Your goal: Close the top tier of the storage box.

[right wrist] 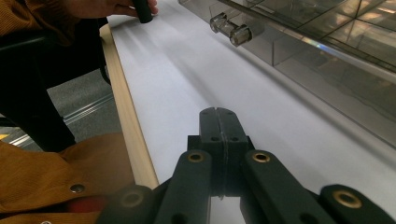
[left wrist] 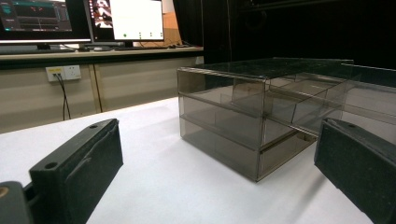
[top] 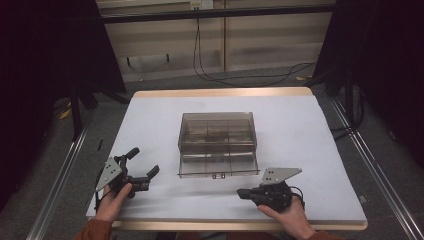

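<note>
Near the tabletop's (top: 310, 130) front edge, the right gripper (top: 243, 193) rested with jaws pressed together, empty; the left gripper (top: 144, 162) stood spread wide, empty. Beyond both, mid-table, sat the smoky transparent plastic compartment box (top: 217, 142), bare white surface all around.

Smoky transparent plastic drawer boxes (top: 218, 144): one, at the table's middle
Clear round drawer knobs (right wrist: 230, 29): two
Black two-jaw grippers: two, left (top: 144, 167), right (top: 242, 193)
White-topped tables (top: 310, 150): one
</note>
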